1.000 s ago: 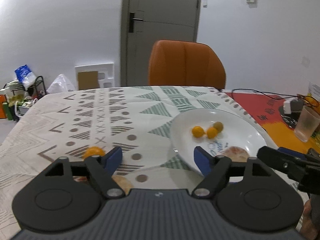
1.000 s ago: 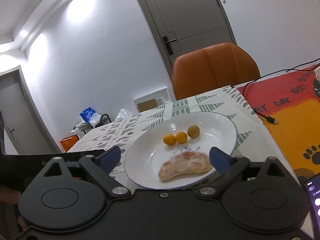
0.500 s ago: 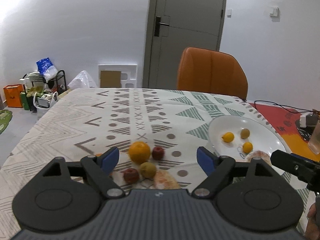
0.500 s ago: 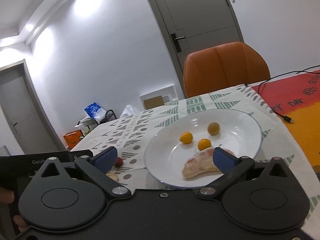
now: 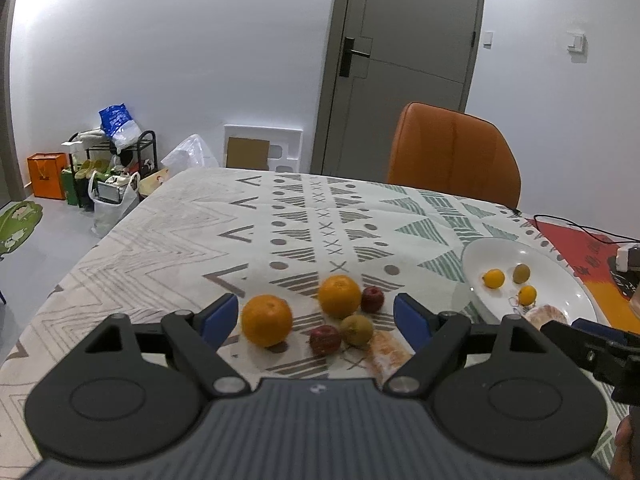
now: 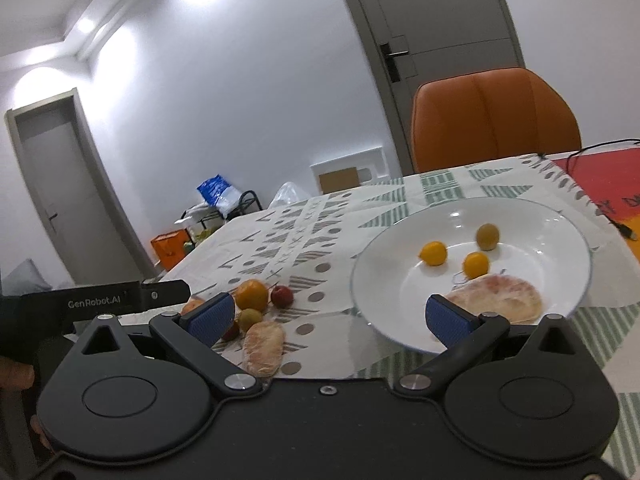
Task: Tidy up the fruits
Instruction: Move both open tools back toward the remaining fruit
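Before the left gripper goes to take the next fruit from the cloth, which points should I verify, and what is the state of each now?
1. Left gripper open and holding nothing: ok.
2. Right gripper open and holding nothing: ok.
3. Loose fruit in view: ok. Near orange, far orange, two red fruits, green fruit and peeled segment lie on the cloth.
4. Room around the target: not ok for the clustered fruit, which sit close together; the near orange stands apart.
5. Space on the white plate: ok, the left half is bare.
6. Grippers clear of each other: cannot tell.
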`<state>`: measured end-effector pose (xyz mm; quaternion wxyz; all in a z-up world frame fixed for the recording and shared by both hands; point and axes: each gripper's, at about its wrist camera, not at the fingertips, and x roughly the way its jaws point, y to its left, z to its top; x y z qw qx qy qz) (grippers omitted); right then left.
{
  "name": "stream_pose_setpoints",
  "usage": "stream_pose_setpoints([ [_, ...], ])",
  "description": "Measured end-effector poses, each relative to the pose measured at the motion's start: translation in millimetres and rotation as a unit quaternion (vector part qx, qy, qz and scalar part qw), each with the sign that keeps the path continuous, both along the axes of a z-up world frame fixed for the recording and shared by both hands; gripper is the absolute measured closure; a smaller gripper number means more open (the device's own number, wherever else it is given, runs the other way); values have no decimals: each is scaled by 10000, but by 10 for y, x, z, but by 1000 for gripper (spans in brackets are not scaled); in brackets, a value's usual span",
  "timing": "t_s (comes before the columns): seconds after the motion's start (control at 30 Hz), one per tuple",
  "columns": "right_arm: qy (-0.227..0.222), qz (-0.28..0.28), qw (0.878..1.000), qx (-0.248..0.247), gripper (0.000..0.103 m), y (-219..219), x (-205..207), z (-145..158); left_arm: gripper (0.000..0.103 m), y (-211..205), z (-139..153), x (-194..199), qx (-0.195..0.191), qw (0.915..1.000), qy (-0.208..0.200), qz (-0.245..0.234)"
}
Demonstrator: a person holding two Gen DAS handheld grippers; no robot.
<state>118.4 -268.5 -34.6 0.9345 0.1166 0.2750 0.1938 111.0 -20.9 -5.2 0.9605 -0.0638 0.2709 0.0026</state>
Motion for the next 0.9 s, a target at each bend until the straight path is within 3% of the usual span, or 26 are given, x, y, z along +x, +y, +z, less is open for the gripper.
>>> stream_pose_setpoints([
  [0.4,10,369,9993,-87,1,264,37,-32,20,240,-114,-19,-154,9997,57,154],
  [0.63,186,546,9982,-140,22,409,106,-90,22,350,-179,4,-275,9993,83,222],
  [0.9,362,689,9967,-246,30,554,190,-169,26,408,-275,84,-379,9990,127,216],
])
